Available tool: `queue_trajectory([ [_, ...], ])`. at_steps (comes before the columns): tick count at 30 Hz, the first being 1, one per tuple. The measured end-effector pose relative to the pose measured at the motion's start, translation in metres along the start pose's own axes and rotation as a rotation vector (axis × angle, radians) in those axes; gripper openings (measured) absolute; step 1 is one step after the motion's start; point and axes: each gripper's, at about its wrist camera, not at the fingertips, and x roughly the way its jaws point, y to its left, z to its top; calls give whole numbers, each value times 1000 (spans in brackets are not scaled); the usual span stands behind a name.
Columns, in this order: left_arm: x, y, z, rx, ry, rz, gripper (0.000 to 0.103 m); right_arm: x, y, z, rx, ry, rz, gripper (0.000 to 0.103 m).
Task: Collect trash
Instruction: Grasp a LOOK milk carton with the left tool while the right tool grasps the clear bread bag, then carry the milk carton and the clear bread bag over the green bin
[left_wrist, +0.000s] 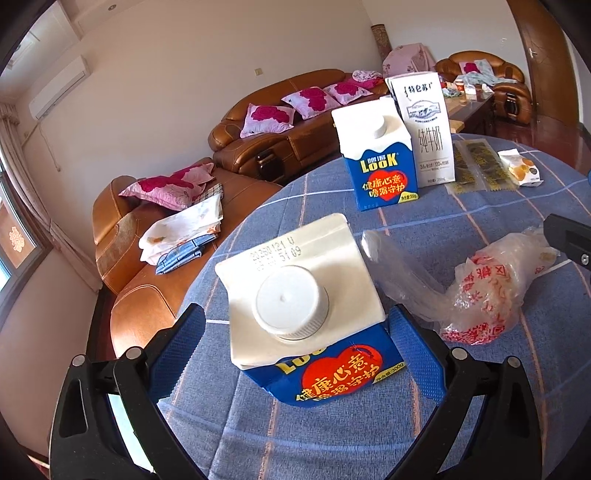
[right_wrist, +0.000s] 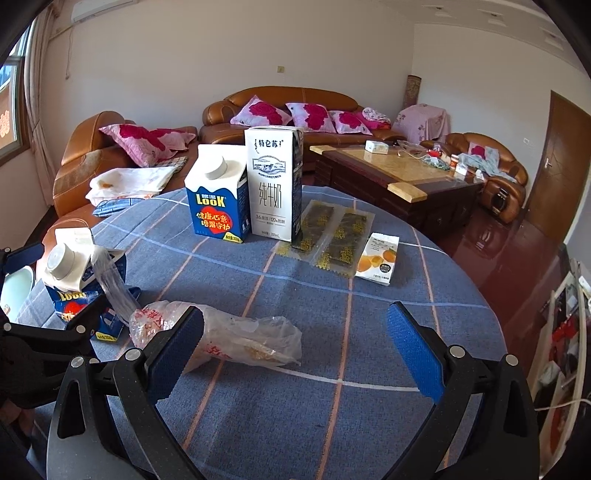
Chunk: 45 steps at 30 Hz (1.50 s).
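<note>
You face a blue-grey tabletop (right_wrist: 369, 332) checked with white and orange lines, blue-and-white cartons (left_wrist: 376, 162) bearing red hearts, a clear bag (right_wrist: 236, 339) printed red, and blue-padded fingers (right_wrist: 413, 347).

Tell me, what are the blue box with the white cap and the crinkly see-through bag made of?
The blue carton looks like coated paperboard: folded white top, smooth printed sides, stamped date. Its cap seems hard white plastic, with ridges round the edge. The bag looks like thin, glossy plastic film: it is wrinkled, see-through and printed in red.
</note>
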Motion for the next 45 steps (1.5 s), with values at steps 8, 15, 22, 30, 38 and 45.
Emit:
queue_trajectory([
  [8, -4, 4, -1, 6, -17, -34, 72, 3, 1, -2, 8, 12, 23, 97],
  [15, -20, 33, -17, -34, -3, -42, 71, 3, 25, 2, -17, 24, 101, 97],
  [22, -44, 61, -33, -61, -19, -10, 71, 23, 53, -10, -71, 153, 194, 84],
  [30, -66, 91, -52, -104, -22, 28, 71, 9, 57, -12, -44, 135, 224, 20],
  [38, -91, 117, -63, -137, -41, 71, 71, -18, 73, -8, -41, 60, 254, 19],
  [45, -102, 137, -73, -162, -43, 125, 71, -30, 105, 2, -76, 13, 297, 19],
])
